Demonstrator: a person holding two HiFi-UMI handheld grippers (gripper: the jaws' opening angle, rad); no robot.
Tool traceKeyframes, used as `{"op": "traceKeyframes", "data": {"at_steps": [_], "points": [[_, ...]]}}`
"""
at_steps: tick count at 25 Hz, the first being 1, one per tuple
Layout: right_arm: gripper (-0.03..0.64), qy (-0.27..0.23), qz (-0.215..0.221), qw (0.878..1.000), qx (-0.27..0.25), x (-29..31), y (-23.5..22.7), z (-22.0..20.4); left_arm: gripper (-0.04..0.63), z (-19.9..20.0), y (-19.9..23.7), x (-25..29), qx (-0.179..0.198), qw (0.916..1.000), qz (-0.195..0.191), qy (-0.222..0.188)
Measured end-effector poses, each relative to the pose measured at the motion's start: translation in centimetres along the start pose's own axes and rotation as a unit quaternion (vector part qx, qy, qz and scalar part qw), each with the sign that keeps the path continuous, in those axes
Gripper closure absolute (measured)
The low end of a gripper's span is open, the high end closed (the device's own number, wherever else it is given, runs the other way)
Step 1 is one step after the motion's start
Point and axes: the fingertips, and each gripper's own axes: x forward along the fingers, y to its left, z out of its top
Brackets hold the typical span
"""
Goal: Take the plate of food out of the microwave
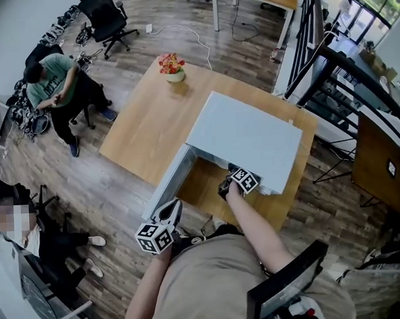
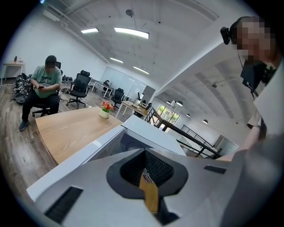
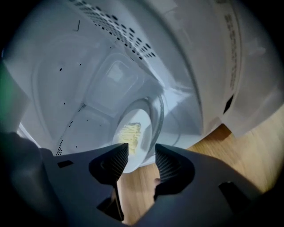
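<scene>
The white microwave [image 1: 245, 137] stands on the wooden table [image 1: 145, 125] with its door [image 1: 164, 183] swung open to the left. Inside, a white plate [image 3: 143, 133] with a small heap of yellow food [image 3: 128, 132] lies on the glass turntable [image 3: 160, 115]. My right gripper [image 3: 141, 153] is at the oven's mouth [image 1: 226, 184], rolled on its side. Its jaws stand apart, with the plate's near rim just reaching the gap by the left pad, and nothing is pressed. My left gripper [image 1: 172, 206] hangs back near my body, shut and empty [image 2: 146, 177], pointing over the microwave's top [image 2: 151, 135].
A flower pot [image 1: 173, 65] sits at the table's far corner. One person [image 1: 54, 89] is seated at the left, and another person [image 1: 31, 239] sits low by the left edge. A dark stair railing [image 1: 328, 57] runs along the right side.
</scene>
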Motion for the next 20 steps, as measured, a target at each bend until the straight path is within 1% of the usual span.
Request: {"op": "traceKeyframes", "data": {"at_steps": [1, 3, 6, 7, 9, 11, 14, 20], "points": [[0.433, 0.006, -0.006, 1.0, -0.007, 0.0, -0.1, -0.1, 0.592, 0.0, -0.1, 0.0, -0.001, 1.0, 0.0, -0.001], [0.492, 0.016, -0.015, 1.0, -0.013, -0.1, -0.6, -0.1, 0.592, 0.0, -0.4, 0.3, -0.002, 1.0, -0.002, -0.004], [0.512, 0.013, -0.014, 1.0, -0.011, -0.5, -1.0, 0.5, 0.592, -0.1, -0.8, 0.6, -0.002, 0.9999, -0.007, -0.007], [0.545, 0.012, -0.01, 1.0, -0.007, -0.7, -1.0, 0.7, 0.592, 0.0, -0.7, 0.6, -0.002, 0.9999, -0.008, -0.009], [0.557, 0.011, 0.01, 1.0, 0.016, -0.8, -0.6, 0.5, 0.592, 0.1, -0.6, 0.4, -0.002, 0.9999, -0.008, -0.011], [0.575, 0.01, 0.039, 0.998, 0.039, -1.2, -0.2, 0.3, 0.592, 0.1, -0.4, 0.2, -0.004, 0.9999, -0.006, -0.011], [0.59, 0.007, 0.077, 0.995, 0.061, -2.0, 0.2, 0.3, 0.592, 0.0, -0.3, 0.1, -0.005, 0.9999, -0.006, -0.011], [0.602, 0.011, 0.124, 0.986, 0.106, -4.0, 0.7, 0.0, 0.592, 0.0, -0.4, 0.3, -0.005, 0.9999, -0.009, -0.008]]}}
